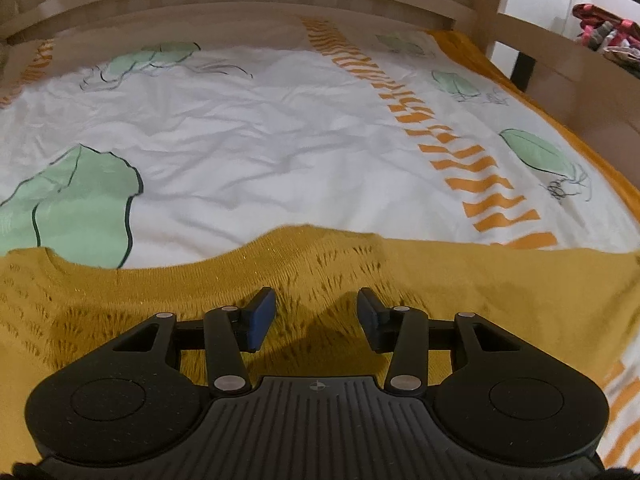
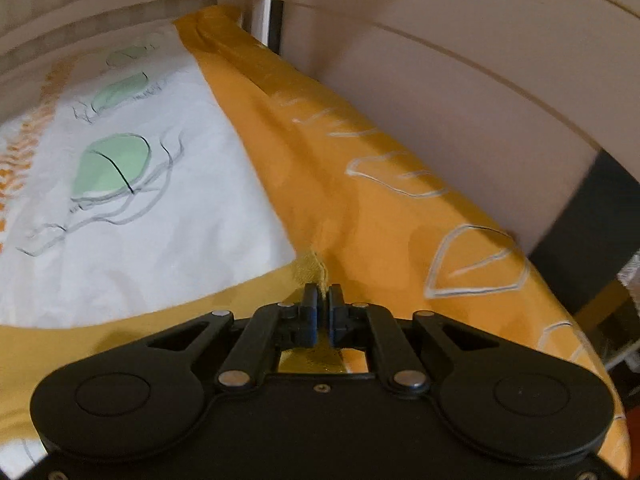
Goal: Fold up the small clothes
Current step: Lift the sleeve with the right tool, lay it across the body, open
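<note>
A mustard-yellow knit top (image 1: 400, 280) lies spread across the near part of a bed. My left gripper (image 1: 316, 312) is open, its blue-padded fingers (image 1: 262, 316) hovering just over the knit, holding nothing. In the right wrist view my right gripper (image 2: 323, 312) is shut on a small fold of the top's edge (image 2: 312, 272), which pokes up between the pads. The rest of the top (image 2: 120, 340) runs off to the left under the gripper body.
The bed sheet (image 1: 240, 140) is white with green leaf prints and orange stripes, with an orange border (image 2: 340, 160) along the right side. A wooden bed frame (image 1: 240, 0) rings the mattress. Some folded clothes (image 1: 604, 36) sit beyond the frame at far right.
</note>
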`<action>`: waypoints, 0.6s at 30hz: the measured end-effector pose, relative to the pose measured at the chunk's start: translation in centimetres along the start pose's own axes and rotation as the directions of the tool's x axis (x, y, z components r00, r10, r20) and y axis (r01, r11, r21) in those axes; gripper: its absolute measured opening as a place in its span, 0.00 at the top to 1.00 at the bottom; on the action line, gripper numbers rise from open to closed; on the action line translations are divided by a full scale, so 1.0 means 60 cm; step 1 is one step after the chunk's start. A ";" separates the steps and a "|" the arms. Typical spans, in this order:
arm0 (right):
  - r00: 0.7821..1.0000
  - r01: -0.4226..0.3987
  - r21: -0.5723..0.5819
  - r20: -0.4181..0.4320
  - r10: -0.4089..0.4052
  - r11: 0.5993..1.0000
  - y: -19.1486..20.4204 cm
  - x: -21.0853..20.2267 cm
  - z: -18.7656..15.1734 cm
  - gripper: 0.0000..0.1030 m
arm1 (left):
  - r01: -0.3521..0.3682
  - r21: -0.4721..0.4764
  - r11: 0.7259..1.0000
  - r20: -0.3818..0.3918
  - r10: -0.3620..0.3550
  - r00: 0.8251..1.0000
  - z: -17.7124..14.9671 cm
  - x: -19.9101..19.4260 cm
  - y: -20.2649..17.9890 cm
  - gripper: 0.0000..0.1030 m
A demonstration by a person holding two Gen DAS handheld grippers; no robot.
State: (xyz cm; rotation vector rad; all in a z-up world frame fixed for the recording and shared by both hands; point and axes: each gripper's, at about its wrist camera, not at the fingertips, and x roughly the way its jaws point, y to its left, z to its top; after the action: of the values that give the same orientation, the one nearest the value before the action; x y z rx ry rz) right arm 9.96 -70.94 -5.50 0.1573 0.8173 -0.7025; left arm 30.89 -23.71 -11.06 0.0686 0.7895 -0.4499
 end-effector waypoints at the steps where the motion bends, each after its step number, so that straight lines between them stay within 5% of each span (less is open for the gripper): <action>1: 1.000 -0.003 -0.002 -0.005 0.003 1.000 0.000 0.000 -0.003 0.90 | -0.008 0.004 1.000 -0.003 0.008 1.000 0.000 0.006 -0.001 0.57; 10: 0.999 -0.045 0.051 0.017 0.045 0.998 0.009 -0.022 0.005 0.90 | -0.075 0.083 0.994 -0.048 0.080 0.996 0.019 0.030 -0.019 0.56; 18: 0.985 -0.160 0.070 0.079 0.155 0.985 0.056 -0.118 0.037 0.90 | -0.064 -0.001 0.998 -0.032 0.064 0.997 0.024 -0.084 0.060 0.57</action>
State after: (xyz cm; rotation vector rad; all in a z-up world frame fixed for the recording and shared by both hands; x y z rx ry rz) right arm 10.09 -65.59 0.60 0.2607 0.7001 -0.5870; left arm 30.25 -18.96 -6.92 0.0996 0.8167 -0.3880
